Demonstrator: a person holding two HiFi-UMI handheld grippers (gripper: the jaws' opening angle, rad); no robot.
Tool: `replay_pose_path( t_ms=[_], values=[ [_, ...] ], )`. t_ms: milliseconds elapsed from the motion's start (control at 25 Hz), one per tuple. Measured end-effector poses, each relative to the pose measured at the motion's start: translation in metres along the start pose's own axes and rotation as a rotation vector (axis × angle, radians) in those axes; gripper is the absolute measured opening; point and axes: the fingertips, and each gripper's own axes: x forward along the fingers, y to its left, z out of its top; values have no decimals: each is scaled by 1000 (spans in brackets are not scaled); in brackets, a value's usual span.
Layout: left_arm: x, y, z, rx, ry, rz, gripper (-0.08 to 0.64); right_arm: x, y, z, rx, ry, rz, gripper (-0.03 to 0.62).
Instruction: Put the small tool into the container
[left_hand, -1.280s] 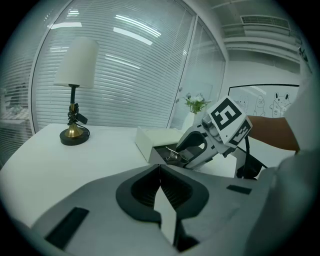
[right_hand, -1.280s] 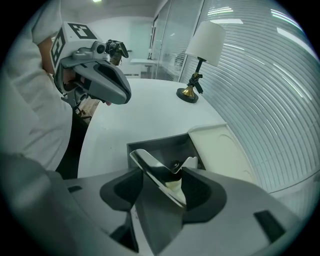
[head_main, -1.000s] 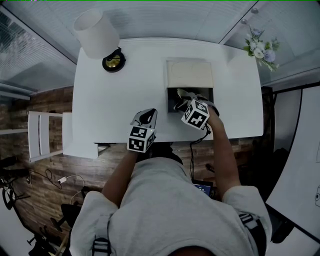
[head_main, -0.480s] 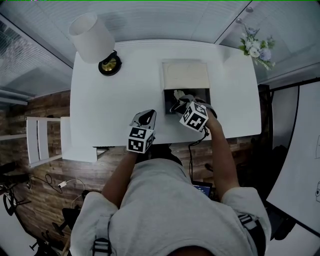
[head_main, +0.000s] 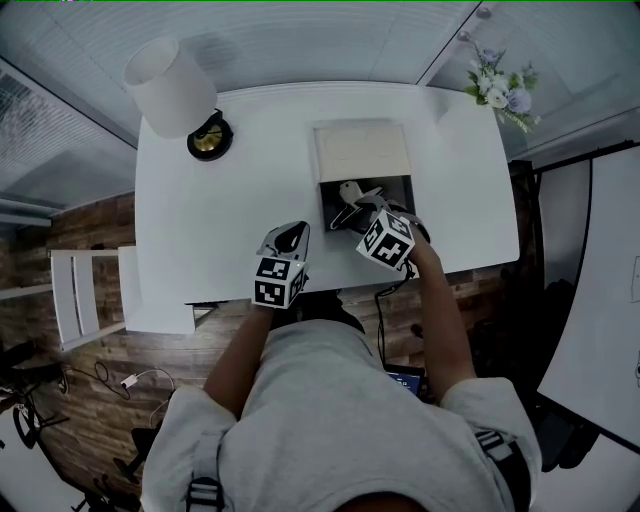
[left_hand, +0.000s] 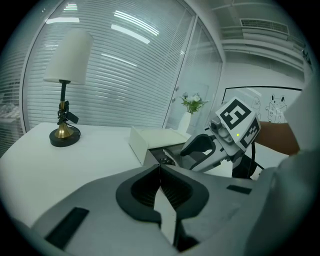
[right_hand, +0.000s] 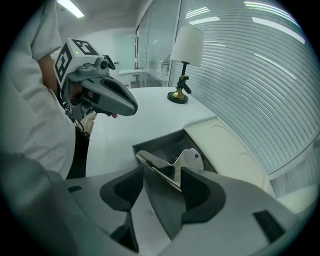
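Observation:
The small tool (head_main: 346, 196) is a shiny metal clip. My right gripper (head_main: 357, 210) is shut on it and holds it over the open dark container (head_main: 398, 188). In the right gripper view the small tool (right_hand: 189, 159) sticks out from the right gripper (right_hand: 161, 174), above the container (right_hand: 162, 144). The cream lid (head_main: 360, 152) lies just beyond the container. My left gripper (head_main: 291, 236) is shut on nothing, near the table's front edge and left of the container. In the left gripper view, the left gripper (left_hand: 160, 176) has its jaws pressed together.
A white-shaded lamp (head_main: 172, 88) on a brass base stands at the far left of the white table (head_main: 230, 190). A vase of flowers (head_main: 503, 92) sits beyond the far right corner. A cable hangs off the front edge under my right hand.
The head view has shifted a little. My right gripper still holds the tool over the container, slightly further in. The left gripper has stayed put.

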Motion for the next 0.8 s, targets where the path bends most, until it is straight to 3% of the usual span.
replay_pose_path(
  t_ms=[160,280,600,800],
  values=[
    [1,-3,4,6,-6,-15,24,-9,0,1,52,-41,-47,243],
    [3,-6,9,14,-11,-28,23,-20,-2,5,149,-111,-100,237],
    [9,-16,12,30,-9,-68,23,-49,-5,0,405,-271,-275,68],
    [14,-27,6,49,7,-105,23,-59,6,-1,512,-345,-325,36]
  ],
)
